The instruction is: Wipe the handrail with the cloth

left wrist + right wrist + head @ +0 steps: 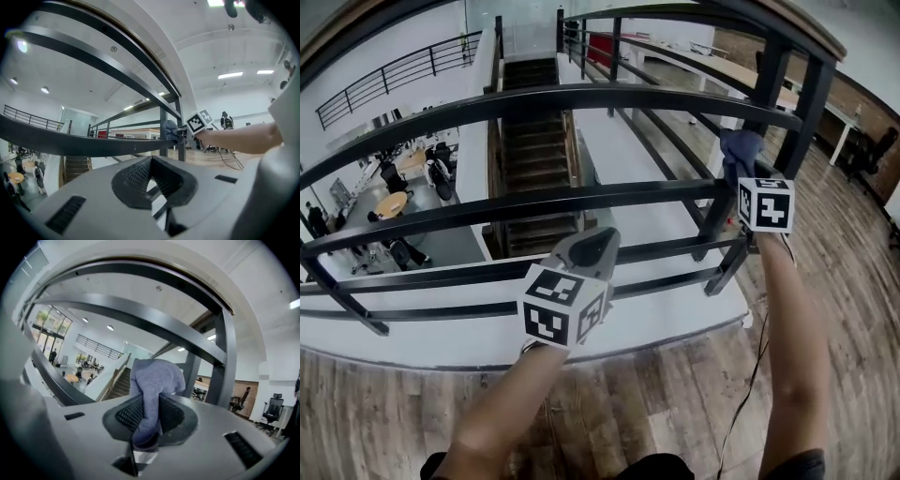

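Note:
A black metal railing with several horizontal bars crosses the head view, its upper rail (581, 97) curving left to right. My right gripper (748, 178) is shut on a blue-grey cloth (741, 150), held up just under that rail beside a slanted post (724, 202). In the right gripper view the cloth (157, 376) bulges out from between the jaws, with the rails (140, 317) close above it. My left gripper (589, 251) sits lower, in front of the middle bars, shut and holding nothing. From the left gripper view, the cloth (169, 129) rests against a bar by the post.
Beyond the railing a staircase (530, 159) drops to a lower floor with round tables and people (394, 202). I stand on wood plank flooring (675, 403). A thin cable (750, 375) hangs by the right arm. Office chairs (872, 150) stand at the far right.

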The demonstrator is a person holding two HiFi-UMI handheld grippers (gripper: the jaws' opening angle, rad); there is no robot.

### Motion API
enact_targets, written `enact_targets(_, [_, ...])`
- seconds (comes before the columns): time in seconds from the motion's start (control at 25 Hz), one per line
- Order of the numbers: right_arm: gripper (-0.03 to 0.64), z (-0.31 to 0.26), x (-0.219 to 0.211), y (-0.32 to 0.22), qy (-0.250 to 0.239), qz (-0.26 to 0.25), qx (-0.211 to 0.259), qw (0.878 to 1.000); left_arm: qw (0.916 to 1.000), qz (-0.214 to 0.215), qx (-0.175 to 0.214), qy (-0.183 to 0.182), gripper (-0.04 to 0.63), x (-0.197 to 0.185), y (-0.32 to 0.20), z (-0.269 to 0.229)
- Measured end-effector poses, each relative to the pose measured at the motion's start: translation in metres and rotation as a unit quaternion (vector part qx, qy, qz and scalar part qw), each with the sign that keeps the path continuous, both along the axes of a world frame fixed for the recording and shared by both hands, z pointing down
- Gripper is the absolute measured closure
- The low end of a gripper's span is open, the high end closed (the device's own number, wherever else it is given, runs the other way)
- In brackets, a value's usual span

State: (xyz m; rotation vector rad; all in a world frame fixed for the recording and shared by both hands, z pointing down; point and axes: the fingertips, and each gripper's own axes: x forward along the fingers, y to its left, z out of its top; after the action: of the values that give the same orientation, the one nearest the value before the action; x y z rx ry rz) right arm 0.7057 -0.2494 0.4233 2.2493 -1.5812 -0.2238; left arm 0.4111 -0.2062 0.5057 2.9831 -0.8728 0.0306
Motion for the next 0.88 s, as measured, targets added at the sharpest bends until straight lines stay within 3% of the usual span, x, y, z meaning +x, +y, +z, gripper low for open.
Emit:
enact_targets(0.16, [0.538,-0.015,-0.131,0.008,-0.003,-0.101,0.034,0.994,0.9992,-0.035,0.014,-0.008,0.594,-0.074,-0.005,-0.004])
enact_targets(0.36, [0.537,0.007,-0.309,0.004,-0.027,-0.218,0.051,0.974,0.9899,-0.14,0.01,-0.025,0.594,-0.222,-0.031,0.027])
enact_targets(0.48, [0.538,0.041,-0.404,-0.005,-0.069,-0.268,0.056,0.959,0.9757,-0.21,0.03,-0.053,0.594,-0.305,-0.056,0.042])
enact_targets(0.64, [0.537,0.078,-0.548,-0.016,-0.114,-0.342,0.063,0.93,0.9544,-0.293,0.026,-0.053,0.594,-0.421,-0.084,0.046])
enact_targets(0.76, [0.537,0.1,-0.651,-0.016,-0.123,-0.395,0.058,0.908,0.9338,-0.349,0.039,-0.068,0.594,-0.511,-0.089,0.05])
enact_targets(0.88, [0.537,0.125,-0.741,-0.02,-0.13,-0.421,0.031,0.897,0.9168,-0.39,0.037,-0.076,0.594,-0.598,-0.083,0.06])
